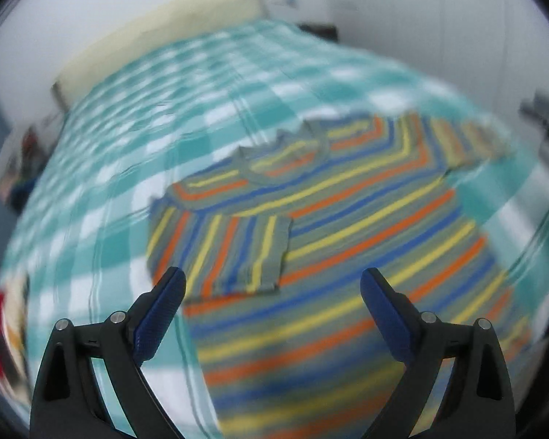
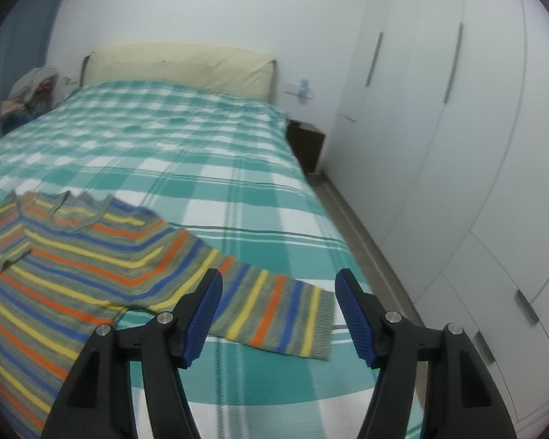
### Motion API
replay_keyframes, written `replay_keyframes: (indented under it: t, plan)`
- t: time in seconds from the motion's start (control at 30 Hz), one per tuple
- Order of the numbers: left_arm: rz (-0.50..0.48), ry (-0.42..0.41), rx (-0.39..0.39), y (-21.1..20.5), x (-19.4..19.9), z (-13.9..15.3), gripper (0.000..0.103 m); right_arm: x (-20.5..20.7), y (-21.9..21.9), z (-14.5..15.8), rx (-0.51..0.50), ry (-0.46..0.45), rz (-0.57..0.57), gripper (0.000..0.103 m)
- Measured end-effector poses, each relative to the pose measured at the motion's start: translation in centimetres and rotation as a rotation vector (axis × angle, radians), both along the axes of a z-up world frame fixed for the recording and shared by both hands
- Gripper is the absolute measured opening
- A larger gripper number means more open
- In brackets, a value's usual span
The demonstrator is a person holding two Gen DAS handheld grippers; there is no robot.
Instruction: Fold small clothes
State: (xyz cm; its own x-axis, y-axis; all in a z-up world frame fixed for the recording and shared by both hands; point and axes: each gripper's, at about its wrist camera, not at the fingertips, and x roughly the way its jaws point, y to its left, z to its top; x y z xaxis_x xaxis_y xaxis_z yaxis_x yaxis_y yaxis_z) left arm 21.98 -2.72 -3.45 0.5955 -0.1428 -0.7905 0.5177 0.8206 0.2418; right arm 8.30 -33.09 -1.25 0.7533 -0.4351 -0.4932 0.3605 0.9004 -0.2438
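Observation:
A small striped sweater (image 1: 347, 226), grey with orange, yellow and blue bands, lies flat on the checked bed cover. Its left sleeve (image 1: 230, 252) is folded in over the chest. My left gripper (image 1: 272, 278) is open and empty, hovering just above that folded sleeve. In the right wrist view the sweater (image 2: 73, 256) lies at the left and its right sleeve (image 2: 274, 311) stretches out flat toward the bed's edge. My right gripper (image 2: 278, 281) is open and empty, right above that sleeve near its cuff (image 2: 324, 323).
The bed (image 2: 186, 146) has a teal and white checked cover and a cream headboard (image 2: 179, 64). A pile of clothes (image 2: 33, 95) sits at the far left. A dark nightstand (image 2: 305, 142) and white wardrobe doors (image 2: 439, 128) stand at the right, beyond a strip of floor.

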Motion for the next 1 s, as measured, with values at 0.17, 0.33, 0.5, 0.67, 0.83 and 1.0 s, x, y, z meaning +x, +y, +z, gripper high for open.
replay_keyframes:
  t: [0.17,0.33,0.5,0.67,0.83,1.0]
  plan:
    - [0.031,0.104,0.154,-0.8,5.9,-8.4,0.08,0.2,1.3,-0.5,-0.015,0.007,0.037,0.064]
    - [0.154,0.229,-0.081,3.5,8.9,-8.9,0.005,0.1,1.6,-1.2,-0.025,0.023,0.053,0.065]
    - [0.358,0.116,-0.247,11.6,9.6,-3.9,0.005,0.5,1.5,-1.6,-0.01,0.036,0.063,0.065]
    - [0.748,0.004,-0.259,23.9,10.3,-2.2,0.004,0.5,2.2,-1.4,-0.021,0.018,0.081,0.065]
    - [0.937,-0.028,-0.182,28.9,9.7,-5.4,0.004,1.4,3.2,-2.3,-0.018,0.051,0.103,0.065]
    - [0.999,0.0,-0.164,30.3,10.2,-7.4,0.003,1.9,4.1,-3.2,-0.042,0.073,0.114,0.065]
